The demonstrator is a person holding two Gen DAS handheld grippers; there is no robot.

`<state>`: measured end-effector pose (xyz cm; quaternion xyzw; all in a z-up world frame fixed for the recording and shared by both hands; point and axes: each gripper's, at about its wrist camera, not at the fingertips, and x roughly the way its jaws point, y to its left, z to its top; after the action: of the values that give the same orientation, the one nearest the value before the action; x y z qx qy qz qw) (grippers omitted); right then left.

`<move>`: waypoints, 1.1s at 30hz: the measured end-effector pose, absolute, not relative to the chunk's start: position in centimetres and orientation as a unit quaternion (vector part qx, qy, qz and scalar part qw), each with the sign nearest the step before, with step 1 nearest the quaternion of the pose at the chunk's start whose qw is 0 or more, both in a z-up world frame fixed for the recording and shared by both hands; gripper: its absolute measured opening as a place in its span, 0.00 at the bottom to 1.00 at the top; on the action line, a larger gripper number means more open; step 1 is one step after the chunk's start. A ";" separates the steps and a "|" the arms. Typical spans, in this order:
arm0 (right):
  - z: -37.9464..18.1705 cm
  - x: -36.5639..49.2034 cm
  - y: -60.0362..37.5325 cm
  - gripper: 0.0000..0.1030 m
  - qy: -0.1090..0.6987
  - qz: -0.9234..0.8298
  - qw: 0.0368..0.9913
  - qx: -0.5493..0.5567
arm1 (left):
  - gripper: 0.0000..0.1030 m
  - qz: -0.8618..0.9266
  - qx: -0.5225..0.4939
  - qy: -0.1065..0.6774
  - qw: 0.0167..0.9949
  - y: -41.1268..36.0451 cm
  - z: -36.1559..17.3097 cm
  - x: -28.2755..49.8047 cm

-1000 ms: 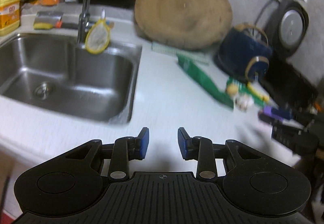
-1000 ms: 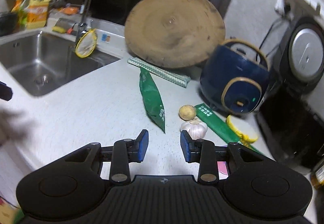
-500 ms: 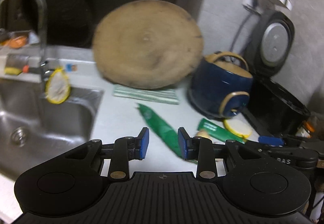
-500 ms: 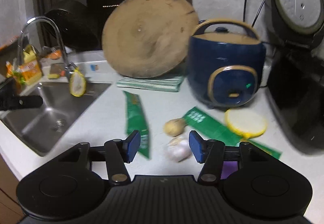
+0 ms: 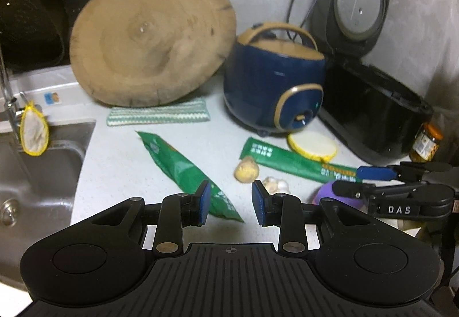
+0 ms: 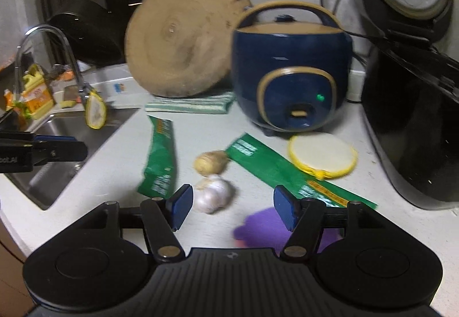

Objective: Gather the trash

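Left wrist view: we are seeing two green wrappers lying flat on the pale counter point(image 5: 120, 162), one green wrapper point(image 5: 183, 170) just ahead of our left gripper point(image 5: 229, 203), the other wrapper point(image 5: 289, 163) near the blue cooker point(image 5: 272, 81). Our left gripper is standing partly open, holding nothing. Our right gripper point(image 6: 229, 209) has just been opening, empty, hovering over a garlic bulb point(image 6: 213, 193) and a purple patch point(image 6: 266, 226)
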<state>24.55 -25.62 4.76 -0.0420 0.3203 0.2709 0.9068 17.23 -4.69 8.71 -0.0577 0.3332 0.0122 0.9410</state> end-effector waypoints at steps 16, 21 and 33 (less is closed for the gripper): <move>2.2 25.9 -27.1 0.62 0.304 0.201 0.925 -0.106 | 0.34 0.101 -0.206 0.359 0.904 1.6 2.6 25.2; 1.9 26.0 -28.7 0.62 0.307 0.189 0.928 -0.097 | 0.34 0.172 -0.168 0.372 0.897 1.9 1.1 30.1; 1.1 27.2 -33.2 0.62 0.324 0.152 0.933 -0.028 | 0.36 0.152 -0.098 0.421 0.889 -1.5 -0.8 34.7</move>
<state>27.17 -33.22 1.06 -0.0276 0.3238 0.1518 0.9335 34.73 -1.45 -0.80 -0.0981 0.4209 0.1524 0.8888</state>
